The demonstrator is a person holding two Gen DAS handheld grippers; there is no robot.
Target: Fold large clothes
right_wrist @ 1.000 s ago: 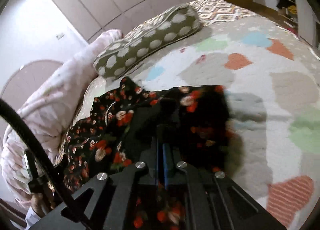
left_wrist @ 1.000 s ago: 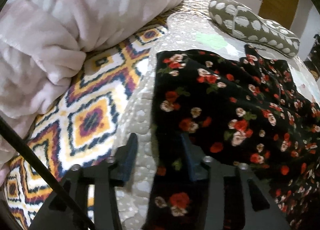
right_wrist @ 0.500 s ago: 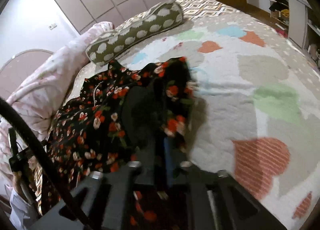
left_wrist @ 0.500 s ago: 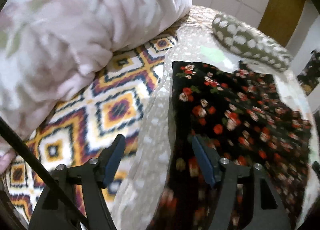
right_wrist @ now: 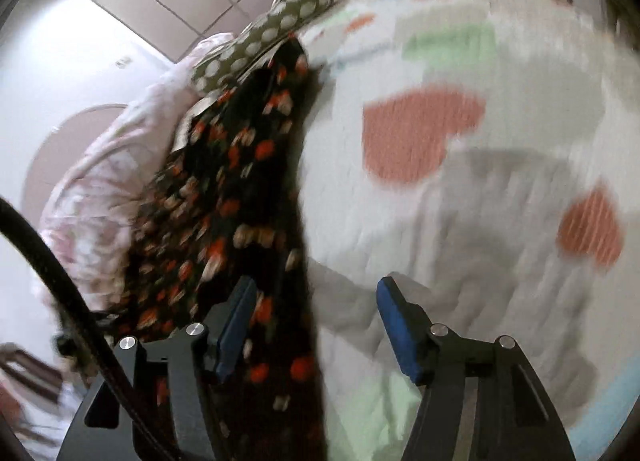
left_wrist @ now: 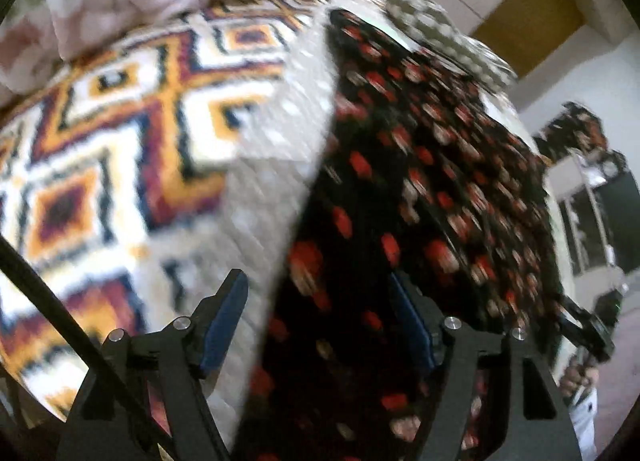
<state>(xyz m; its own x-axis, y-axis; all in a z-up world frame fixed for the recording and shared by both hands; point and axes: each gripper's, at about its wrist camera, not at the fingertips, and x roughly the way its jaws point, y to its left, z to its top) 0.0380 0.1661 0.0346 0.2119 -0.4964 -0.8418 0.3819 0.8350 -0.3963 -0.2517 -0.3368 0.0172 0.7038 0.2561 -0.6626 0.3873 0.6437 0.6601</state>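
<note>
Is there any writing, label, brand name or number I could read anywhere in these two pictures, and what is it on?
No readable text in either view.
The floral garment shows only its flower print; no tag visible.
The heart-patterned bedspread, geometric blanket and spotted pillow carry patterns only.
The cluttered shelves at the room's edge are too blurred to tell whether anything is written there.
Neither the left gripper nor the right gripper shows any marking.
</note>
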